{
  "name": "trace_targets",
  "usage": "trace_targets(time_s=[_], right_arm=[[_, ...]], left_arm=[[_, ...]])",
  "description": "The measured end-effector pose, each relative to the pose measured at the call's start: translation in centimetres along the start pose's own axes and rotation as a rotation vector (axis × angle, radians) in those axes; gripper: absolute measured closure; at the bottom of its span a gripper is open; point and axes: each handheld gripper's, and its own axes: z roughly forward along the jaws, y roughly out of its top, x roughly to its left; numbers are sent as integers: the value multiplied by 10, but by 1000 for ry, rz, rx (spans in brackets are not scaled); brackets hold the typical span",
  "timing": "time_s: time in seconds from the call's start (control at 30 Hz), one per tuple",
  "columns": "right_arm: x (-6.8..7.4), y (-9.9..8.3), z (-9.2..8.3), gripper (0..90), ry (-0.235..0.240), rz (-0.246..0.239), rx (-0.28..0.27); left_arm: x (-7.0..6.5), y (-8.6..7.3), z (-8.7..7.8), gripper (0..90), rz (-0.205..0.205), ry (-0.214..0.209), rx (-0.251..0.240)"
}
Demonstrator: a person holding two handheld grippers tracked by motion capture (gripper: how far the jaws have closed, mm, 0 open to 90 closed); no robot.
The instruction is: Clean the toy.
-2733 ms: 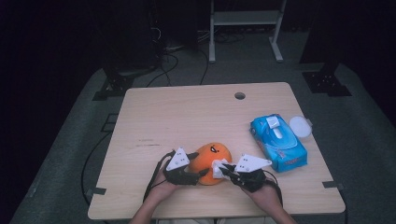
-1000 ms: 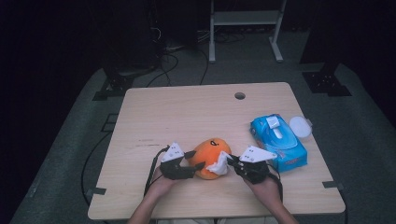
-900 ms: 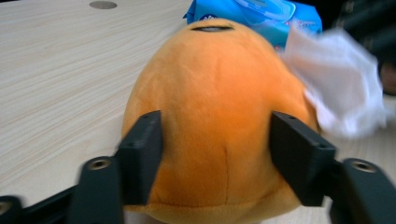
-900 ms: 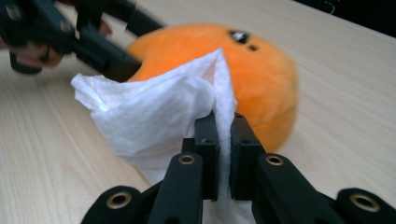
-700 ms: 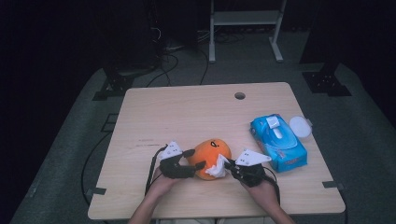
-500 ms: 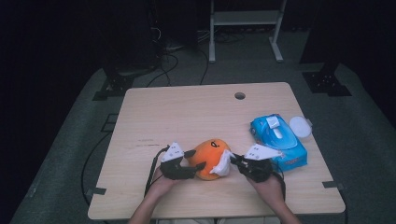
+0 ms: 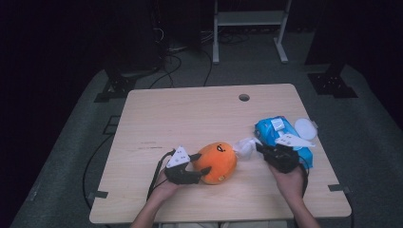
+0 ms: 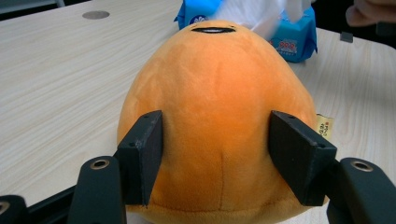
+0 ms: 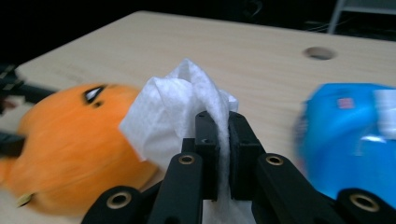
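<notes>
The wooden surface (image 7: 190,114) carries an orange plush toy (image 7: 217,161) near its 6 o'clock edge, grasped at the sides by the left claw (image 7: 203,171), whose jaws have just been closing slightly. The right claw (image 7: 259,148), at the toy's 3 o'clock, is clenched on a white wipe (image 7: 244,146).

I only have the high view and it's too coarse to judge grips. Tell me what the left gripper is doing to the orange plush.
Observer: In the left gripper view, the left gripper has both pads pressed into the orange plush, one on each side.
Operator: Now report the right one.
Observer: The right gripper is shut on a white wipe, pinched between its pads.
Operator: Give me the plush's label.
Observer: A small yellow tag sticks out low on its side.
</notes>
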Motion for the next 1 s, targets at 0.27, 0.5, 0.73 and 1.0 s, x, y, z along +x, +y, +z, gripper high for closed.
trace_targets(time_s=[0.27,0.5,0.73,1.0], right_arm=[[49,-4,19,767,238,-181,67],[40,-16,25,554,200,-154,77],[24,-25,42,560,317,-5,66],[35,-13,25,803,310,-133,56]], left_arm=[[-4,1,-1,372,45,-2,14],[-7,1,0,380,69,6,23],[-11,3,4,397,116,-2,41],[-9,0,1,406,124,-22,43]])
